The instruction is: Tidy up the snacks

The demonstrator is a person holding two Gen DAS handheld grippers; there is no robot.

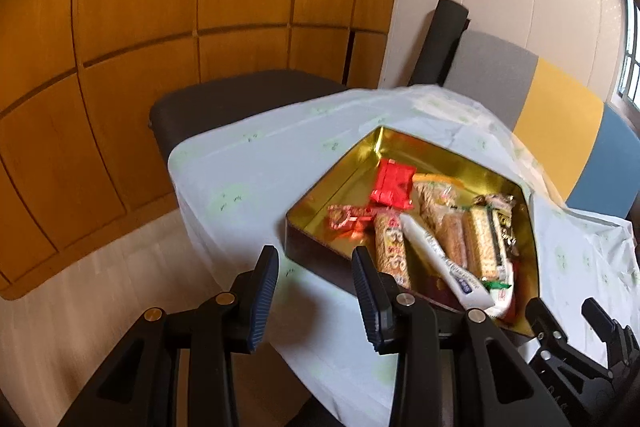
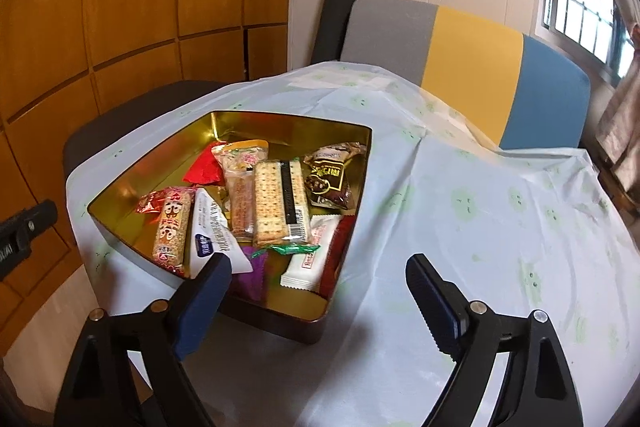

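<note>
Left gripper point(image 1: 316, 283): fingers were held apart, empty, above the tablecloth point(image 1: 248, 163) just left of the tin.
Tin point(image 2: 120, 227): snacks point(image 2: 280, 195) were heaped inside.
Right gripper point(image 2: 320, 291): fingers were spread wide, empty, at the tin's near corner.

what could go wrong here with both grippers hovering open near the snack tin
The gold tin sits near the table corner on a loose tablecloth; a nudge from the left gripper might slide it toward the edge. The snacks overlap, so the right gripper could pinch the cracker pack along with its neighbours.
</note>
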